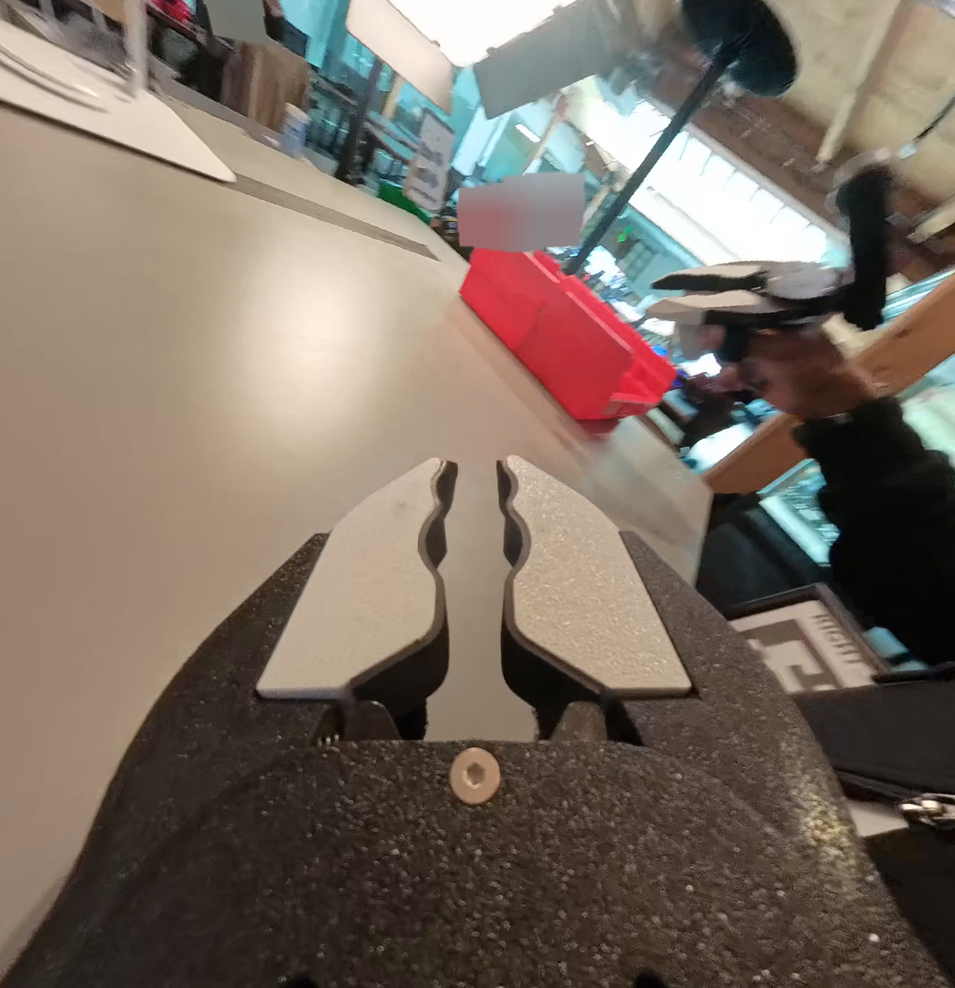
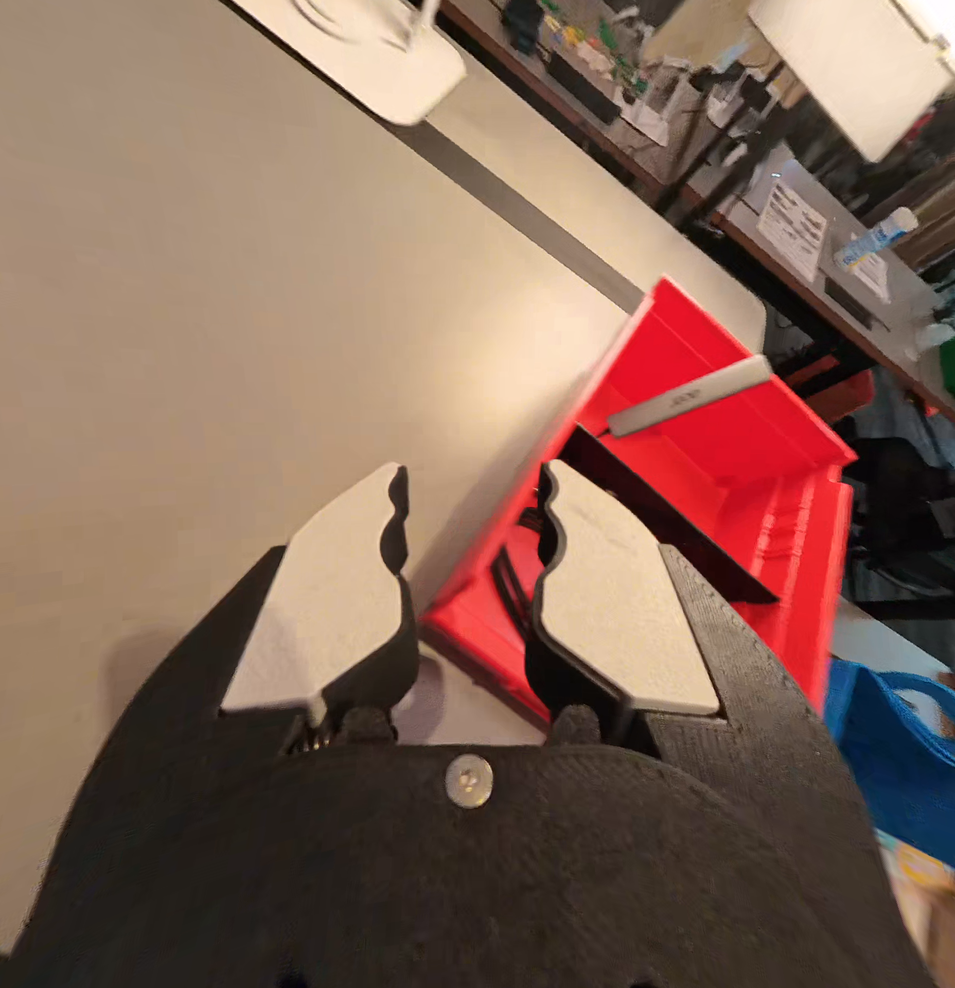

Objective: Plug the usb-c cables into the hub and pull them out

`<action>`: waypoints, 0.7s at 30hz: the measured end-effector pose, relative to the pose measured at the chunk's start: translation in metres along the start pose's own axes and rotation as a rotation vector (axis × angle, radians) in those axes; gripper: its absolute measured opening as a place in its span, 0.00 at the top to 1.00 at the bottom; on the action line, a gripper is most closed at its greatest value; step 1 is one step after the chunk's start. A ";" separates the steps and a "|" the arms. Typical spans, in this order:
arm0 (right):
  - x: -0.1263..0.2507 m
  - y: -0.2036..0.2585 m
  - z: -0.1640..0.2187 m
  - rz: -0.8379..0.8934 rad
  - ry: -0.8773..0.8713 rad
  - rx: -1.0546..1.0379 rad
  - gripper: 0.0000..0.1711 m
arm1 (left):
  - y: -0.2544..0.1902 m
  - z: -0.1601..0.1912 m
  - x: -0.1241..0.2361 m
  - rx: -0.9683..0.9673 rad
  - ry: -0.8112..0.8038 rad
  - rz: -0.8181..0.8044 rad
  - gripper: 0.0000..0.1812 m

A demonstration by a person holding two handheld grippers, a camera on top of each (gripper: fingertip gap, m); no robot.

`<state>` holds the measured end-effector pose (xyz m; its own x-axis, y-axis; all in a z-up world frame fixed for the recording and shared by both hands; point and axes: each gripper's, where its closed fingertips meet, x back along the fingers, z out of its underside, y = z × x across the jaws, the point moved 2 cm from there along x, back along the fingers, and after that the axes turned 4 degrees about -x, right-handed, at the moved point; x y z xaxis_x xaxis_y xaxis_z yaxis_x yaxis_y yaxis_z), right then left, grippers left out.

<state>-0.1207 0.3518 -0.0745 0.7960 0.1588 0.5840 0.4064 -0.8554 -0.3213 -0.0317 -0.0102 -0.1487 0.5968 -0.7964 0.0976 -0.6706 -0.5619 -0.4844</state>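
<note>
The left gripper (image 1: 476, 465) has its two fingers a little apart, with nothing between them, low over the table (image 1: 197, 374). The right gripper (image 2: 472, 470) is spread wider and empty too, aimed at the one red bin (image 2: 758, 444), probably to reach in. Inside leans one grey hub (image 2: 689, 398) against a black divider (image 2: 662, 513), and some black cables (image 2: 510, 577) lie below (too hidden to count).

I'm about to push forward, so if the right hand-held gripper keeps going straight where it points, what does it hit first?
Probably the red bin: the right hand-held gripper is open and aimed at its near edge, where dark cables lie inside. Depth is unclear.
</note>
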 end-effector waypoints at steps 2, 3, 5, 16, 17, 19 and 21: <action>-0.004 0.041 -0.007 -0.135 -0.056 -0.093 0.73 | 0.013 -0.007 0.017 -0.113 0.005 -0.112 0.90; -0.009 0.063 -0.007 -0.210 -0.074 -0.143 0.73 | 0.021 -0.012 0.026 -0.165 0.006 -0.172 0.89; -0.026 0.103 -0.001 -0.334 -0.079 -0.231 0.73 | 0.033 -0.026 0.047 -0.234 -0.006 -0.261 0.88; -0.088 0.186 0.044 -0.378 0.100 -0.173 0.73 | 0.139 -0.132 0.227 -0.327 0.081 -0.852 0.78; -0.089 0.189 0.046 -0.381 0.119 -0.157 0.72 | 0.155 -0.137 0.238 -0.314 0.123 -0.889 0.78; -0.089 0.190 0.044 -0.379 0.111 -0.147 0.73 | 0.191 -0.140 0.251 -0.268 0.242 -0.938 0.76; -0.089 0.190 0.045 -0.378 0.112 -0.150 0.73 | 0.225 -0.128 0.250 -0.153 0.415 -0.904 0.75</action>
<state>-0.0947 0.1970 -0.2210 0.5461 0.4281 0.7200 0.5846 -0.8104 0.0384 -0.0901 -0.3643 -0.1217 0.7287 -0.0550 0.6826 -0.1085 -0.9934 0.0358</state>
